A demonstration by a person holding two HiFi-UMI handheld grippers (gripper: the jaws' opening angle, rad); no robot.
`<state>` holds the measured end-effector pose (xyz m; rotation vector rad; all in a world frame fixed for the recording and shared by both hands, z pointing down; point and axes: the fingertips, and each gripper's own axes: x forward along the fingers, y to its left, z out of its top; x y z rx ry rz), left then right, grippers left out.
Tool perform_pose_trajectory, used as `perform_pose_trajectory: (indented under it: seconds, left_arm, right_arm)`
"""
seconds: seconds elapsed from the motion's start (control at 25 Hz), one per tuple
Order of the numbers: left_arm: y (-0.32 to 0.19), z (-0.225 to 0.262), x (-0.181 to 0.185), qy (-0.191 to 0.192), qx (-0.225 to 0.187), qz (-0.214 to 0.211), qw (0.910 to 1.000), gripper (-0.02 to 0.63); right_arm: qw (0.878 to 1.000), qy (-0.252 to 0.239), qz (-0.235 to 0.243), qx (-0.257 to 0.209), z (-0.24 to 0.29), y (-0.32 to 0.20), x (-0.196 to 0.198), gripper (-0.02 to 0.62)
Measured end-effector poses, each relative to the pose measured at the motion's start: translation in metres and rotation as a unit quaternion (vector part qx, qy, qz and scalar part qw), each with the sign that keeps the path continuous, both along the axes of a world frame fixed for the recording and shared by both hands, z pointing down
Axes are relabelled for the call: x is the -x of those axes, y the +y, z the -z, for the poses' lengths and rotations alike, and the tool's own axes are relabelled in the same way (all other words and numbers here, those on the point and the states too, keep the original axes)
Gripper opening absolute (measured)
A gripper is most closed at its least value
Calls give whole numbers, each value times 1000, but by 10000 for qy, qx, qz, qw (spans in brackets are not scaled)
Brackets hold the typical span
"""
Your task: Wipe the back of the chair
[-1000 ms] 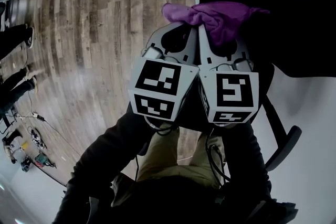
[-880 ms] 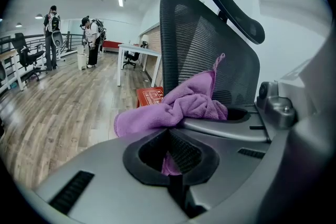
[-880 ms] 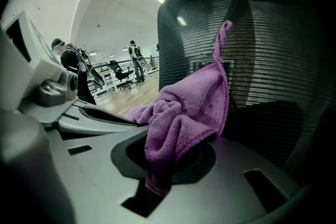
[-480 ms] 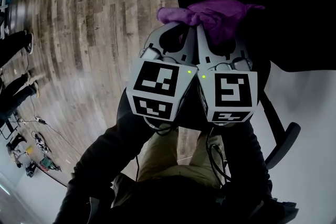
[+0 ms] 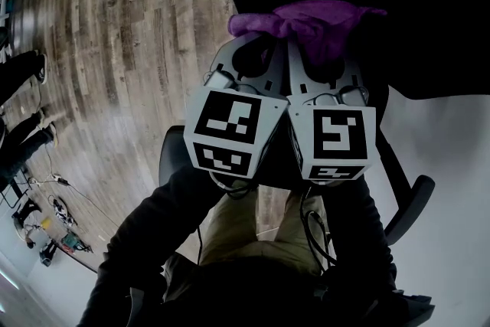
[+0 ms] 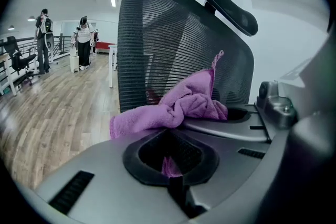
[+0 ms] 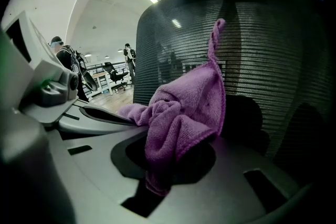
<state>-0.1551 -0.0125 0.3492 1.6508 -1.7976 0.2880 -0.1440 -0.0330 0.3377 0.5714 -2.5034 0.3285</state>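
Black sleeves (image 5: 149,237); khaki trousers (image 5: 239,230) — grey left gripper (image 5: 264,40), right gripper (image 5: 303,40).

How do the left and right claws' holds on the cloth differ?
The left claw pinches a thin tuck of the purple cloth; the right claw grips a thick fold. The cloth's bulk lies beyond the left claw but bunches over the right. Both are shut on it.
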Motion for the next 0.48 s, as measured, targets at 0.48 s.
perform_pose_trajectory:
  seconds: [0.48]
  left_arm:
    - [-26, -2, -41, -15, -8, -305, 9995, -6]
  right_arm:
    - [9996, -4, -289, -13, -2, -26, -43, 63]
